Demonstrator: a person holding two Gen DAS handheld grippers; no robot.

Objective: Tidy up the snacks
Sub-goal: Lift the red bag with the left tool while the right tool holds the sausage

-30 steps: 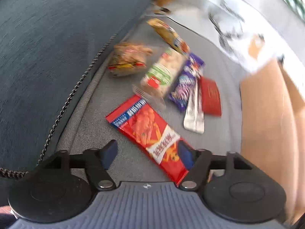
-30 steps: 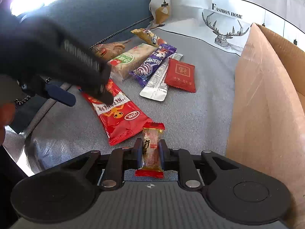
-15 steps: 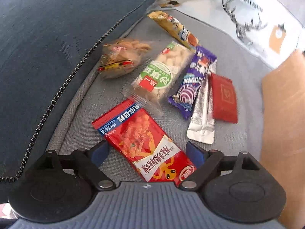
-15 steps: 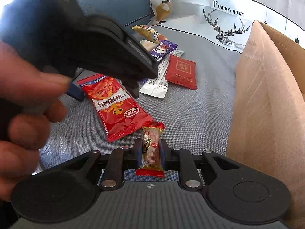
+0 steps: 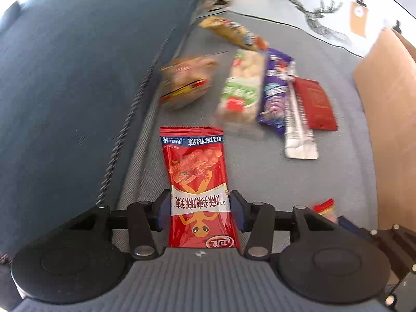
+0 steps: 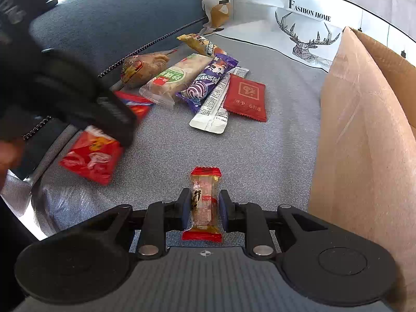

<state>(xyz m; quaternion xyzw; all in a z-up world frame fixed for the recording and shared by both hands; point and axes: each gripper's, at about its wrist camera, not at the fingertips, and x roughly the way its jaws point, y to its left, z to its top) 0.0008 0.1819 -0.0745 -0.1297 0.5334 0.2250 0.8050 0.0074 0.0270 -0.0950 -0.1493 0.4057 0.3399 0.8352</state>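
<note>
My left gripper [image 5: 200, 208] is shut on a long red snack packet [image 5: 197, 182], its fingers pressing both edges; the packet [image 6: 91, 153] shows partly under that gripper in the right wrist view. My right gripper [image 6: 202, 208] is shut on a small red-ended candy [image 6: 204, 202], held over the grey sofa seat [image 6: 260, 150]. Other snacks lie ahead: a brown bag [image 6: 143, 65], a green-label rice cracker pack [image 6: 176, 78], a purple packet [image 6: 205, 83], a silver sachet [image 6: 213, 109], a flat red sachet [image 6: 245, 96] and a yellow bar [image 6: 202, 44].
A brown cardboard box [image 6: 364, 130] stands on the right, close to my right gripper. The dark blue sofa back [image 5: 78, 78] runs along the left. A white deer-print cushion [image 6: 306, 31] lies behind the snacks.
My left gripper has turned in line with the red packet and closed on it. The right gripper still holds the candy and has barely moved.
</note>
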